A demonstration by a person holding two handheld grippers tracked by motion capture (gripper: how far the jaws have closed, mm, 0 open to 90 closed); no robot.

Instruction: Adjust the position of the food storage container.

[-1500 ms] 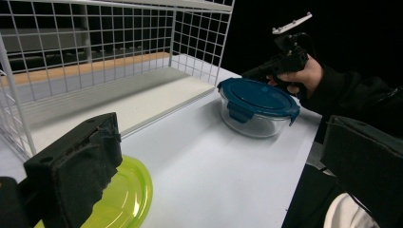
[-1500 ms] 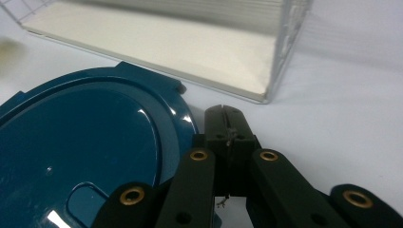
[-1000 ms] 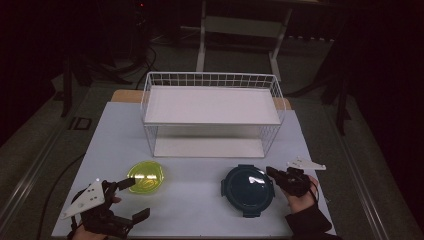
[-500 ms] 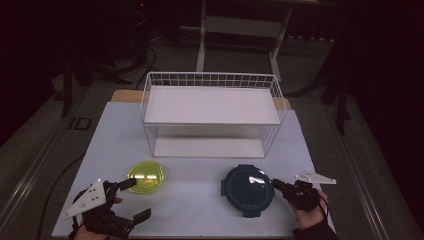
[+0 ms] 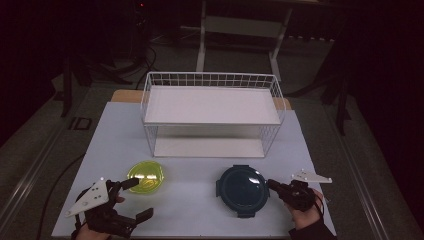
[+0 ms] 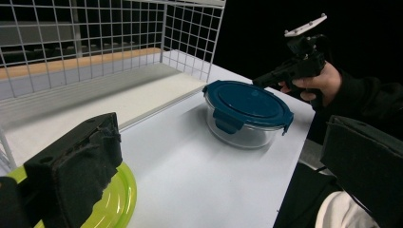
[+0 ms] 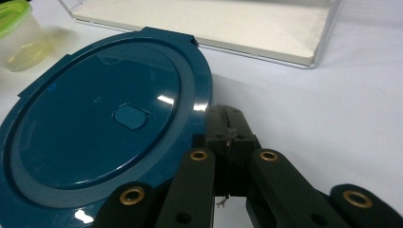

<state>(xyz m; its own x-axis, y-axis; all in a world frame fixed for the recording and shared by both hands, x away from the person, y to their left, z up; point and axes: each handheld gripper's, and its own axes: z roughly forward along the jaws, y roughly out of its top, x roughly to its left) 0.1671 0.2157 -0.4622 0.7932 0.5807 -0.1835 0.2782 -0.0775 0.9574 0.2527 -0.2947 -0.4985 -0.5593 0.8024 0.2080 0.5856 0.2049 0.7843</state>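
Round container (image 5: 244,188) with clip-on dark blue lid sat at the table's (image 5: 200,210) near right, in front of the wire rack (image 5: 212,114). Clear body — probably glass, so heavyish, rigid, breakable; best taken by a lid tab or rim. Right gripper (image 7: 229,124) closed, empty, tips at the lid's edge; left gripper (image 5: 136,199) wide open beside the yellow-green lidded tub (image 5: 146,176).

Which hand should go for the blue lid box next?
The right. Its hand-held gripper, jaws shut, sits right at the rim of the blue-lidded container. The left hand-held gripper, jaws open, is by the yellow-green container, farther away.
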